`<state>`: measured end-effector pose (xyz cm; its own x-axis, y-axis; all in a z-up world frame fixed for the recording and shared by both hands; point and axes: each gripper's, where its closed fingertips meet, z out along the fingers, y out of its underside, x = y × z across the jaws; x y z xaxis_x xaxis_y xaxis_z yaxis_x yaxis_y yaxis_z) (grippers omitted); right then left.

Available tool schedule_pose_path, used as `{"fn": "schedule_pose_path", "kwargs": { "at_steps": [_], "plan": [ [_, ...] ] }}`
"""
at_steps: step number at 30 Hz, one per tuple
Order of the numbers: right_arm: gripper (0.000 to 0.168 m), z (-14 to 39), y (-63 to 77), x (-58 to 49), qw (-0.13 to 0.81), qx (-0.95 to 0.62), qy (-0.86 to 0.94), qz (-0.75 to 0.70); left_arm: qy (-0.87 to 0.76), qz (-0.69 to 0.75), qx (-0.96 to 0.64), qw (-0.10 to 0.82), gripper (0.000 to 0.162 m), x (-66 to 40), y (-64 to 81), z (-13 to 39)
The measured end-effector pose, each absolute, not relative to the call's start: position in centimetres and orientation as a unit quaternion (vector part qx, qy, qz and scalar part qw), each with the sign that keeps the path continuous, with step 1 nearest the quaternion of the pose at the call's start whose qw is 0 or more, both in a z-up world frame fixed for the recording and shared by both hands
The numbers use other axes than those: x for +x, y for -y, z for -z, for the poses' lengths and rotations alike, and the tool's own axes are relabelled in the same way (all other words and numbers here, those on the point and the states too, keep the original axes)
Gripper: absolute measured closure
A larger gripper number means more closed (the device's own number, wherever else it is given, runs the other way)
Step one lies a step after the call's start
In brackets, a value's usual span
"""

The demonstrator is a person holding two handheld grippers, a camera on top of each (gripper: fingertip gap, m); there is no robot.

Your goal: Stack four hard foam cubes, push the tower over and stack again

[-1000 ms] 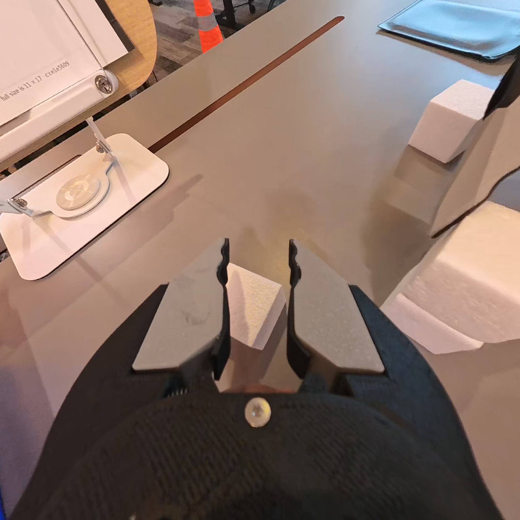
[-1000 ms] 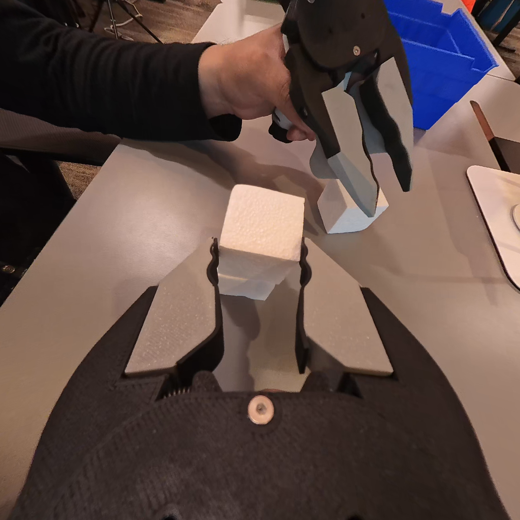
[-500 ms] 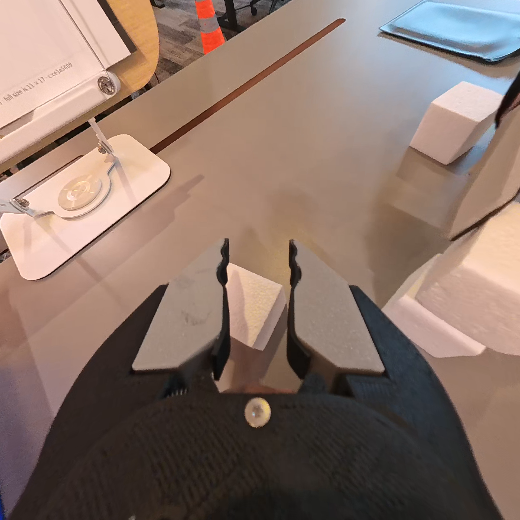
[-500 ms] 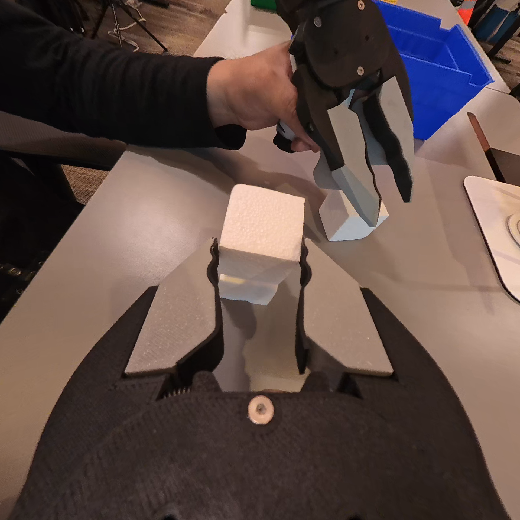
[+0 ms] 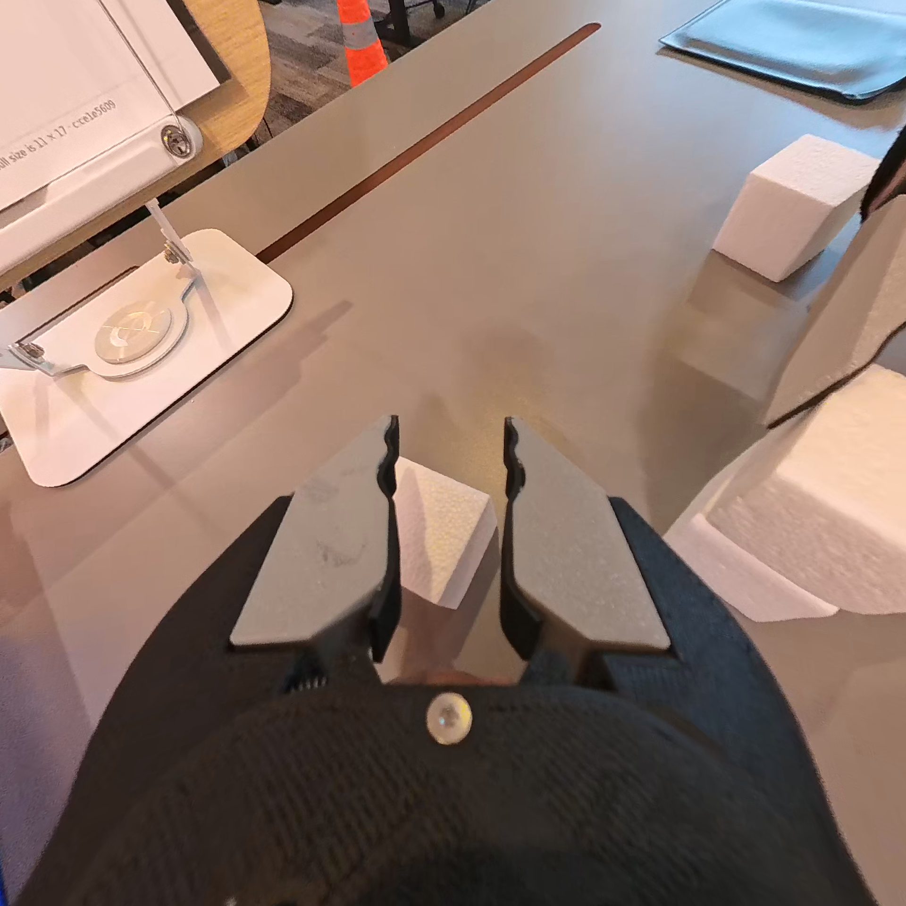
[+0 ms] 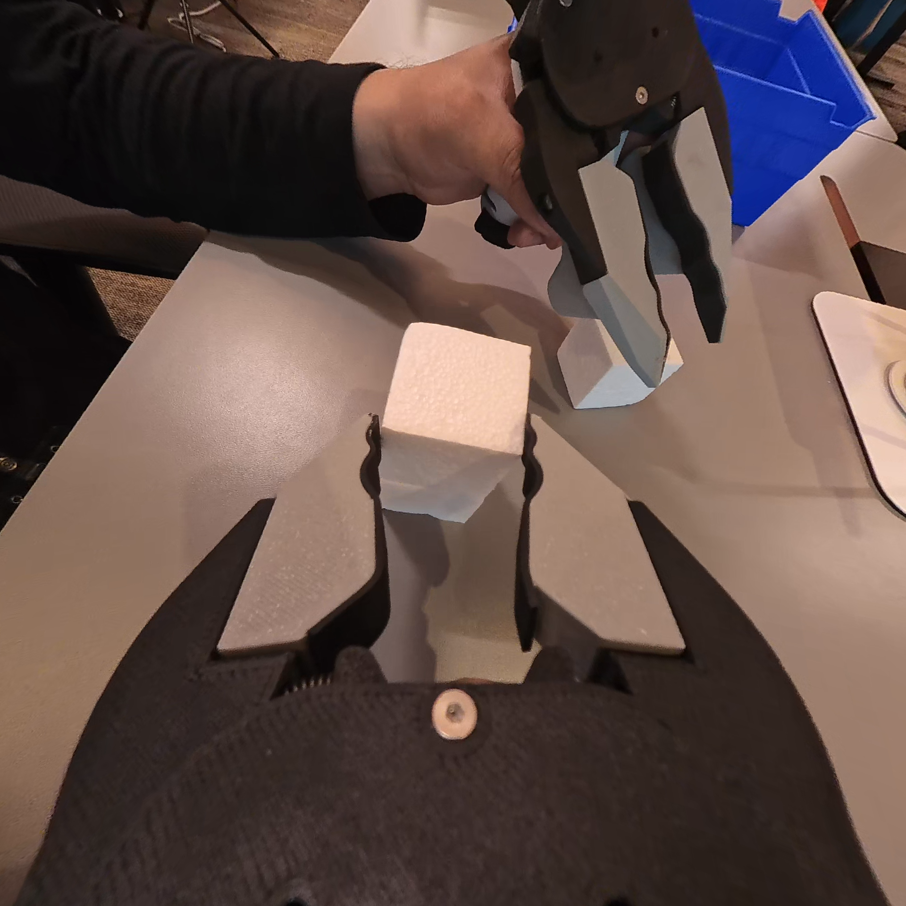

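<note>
At frame centre, the right gripper fingers pinch a white hard foam cube squarely atop another for stacking, while the left gripper hovers, fingers spread, over a bench cube.

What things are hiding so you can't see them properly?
- Right wrist view: the bottom cube hides under the top cube, held in the right gripper.
- Right wrist view: the left gripper covers part of a loose cube.
- Left wrist view: the two-cube stack is cut by the right edge and the right gripper's finger.
</note>
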<state>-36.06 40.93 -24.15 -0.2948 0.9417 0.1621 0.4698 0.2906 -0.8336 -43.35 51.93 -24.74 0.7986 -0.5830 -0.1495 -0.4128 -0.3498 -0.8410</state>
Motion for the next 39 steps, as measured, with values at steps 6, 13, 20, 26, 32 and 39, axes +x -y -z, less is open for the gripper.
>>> {"fn": "schedule_pose_path", "kwargs": {
  "at_steps": [6,13,20,26,32,39],
  "plan": [
    [0.112,24.2,-41.0,-36.2,0.348,-0.486,0.724,-0.343,-0.306,0.087,-0.817,0.48,0.121,-43.3,-51.9,24.8],
    [0.104,24.0,-41.2,-36.4,0.358,-0.491,0.716,-0.343,-0.304,0.089,-0.817,0.483,0.121,-43.4,-51.9,24.6],
    [0.098,23.0,-41.4,-36.1,0.371,-0.494,0.697,-0.364,-0.309,0.079,-0.819,0.477,0.114,-44.4,-51.8,24.5],
    [0.098,20.4,-41.5,-35.2,0.402,-0.484,0.653,-0.421,-0.299,0.185,-0.824,0.444,0.09,-45.6,-50.5,24.5],
    [0.099,19.2,-41.8,-34.4,0.409,-0.481,0.618,-0.468,-0.324,0.197,-0.826,0.417,0.083,-46.4,-50.1,26.0],
    [0.099,19.6,-40.9,-34.4,0.402,-0.479,0.62,-0.474,-0.373,0.2,-0.809,0.409,0.081,-45.5,-49.8,27.5]
  ]
}}
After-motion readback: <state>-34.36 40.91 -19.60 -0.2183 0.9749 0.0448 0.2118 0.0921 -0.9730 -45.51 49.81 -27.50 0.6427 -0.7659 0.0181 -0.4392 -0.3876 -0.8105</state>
